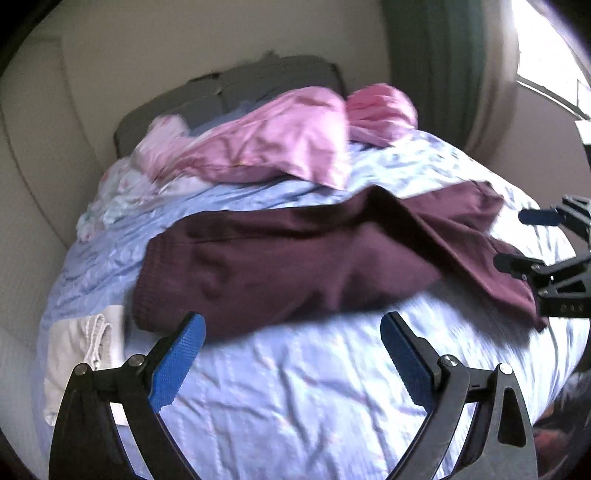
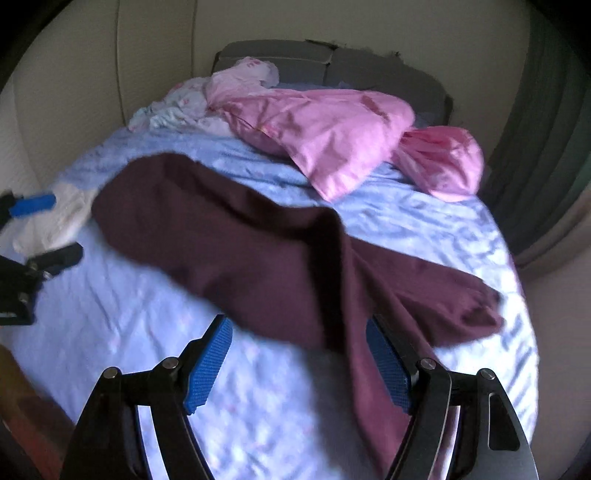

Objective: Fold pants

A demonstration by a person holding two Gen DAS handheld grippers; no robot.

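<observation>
both your left gripper [image 1: 291,325] and right gripper [image 2: 299,332] hold jaws apart over the pants [image 1: 280,266] spread on the bed [image 1: 295,387].

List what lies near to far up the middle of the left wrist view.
Left gripper → bare blue bedspread → maroon pants → pink pillow → grey headboard → wall.

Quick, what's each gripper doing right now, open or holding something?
Left gripper: open, holding nothing, near the maroon pants.
Right gripper: open, one pant leg lying between its fingers, not clamped.
</observation>
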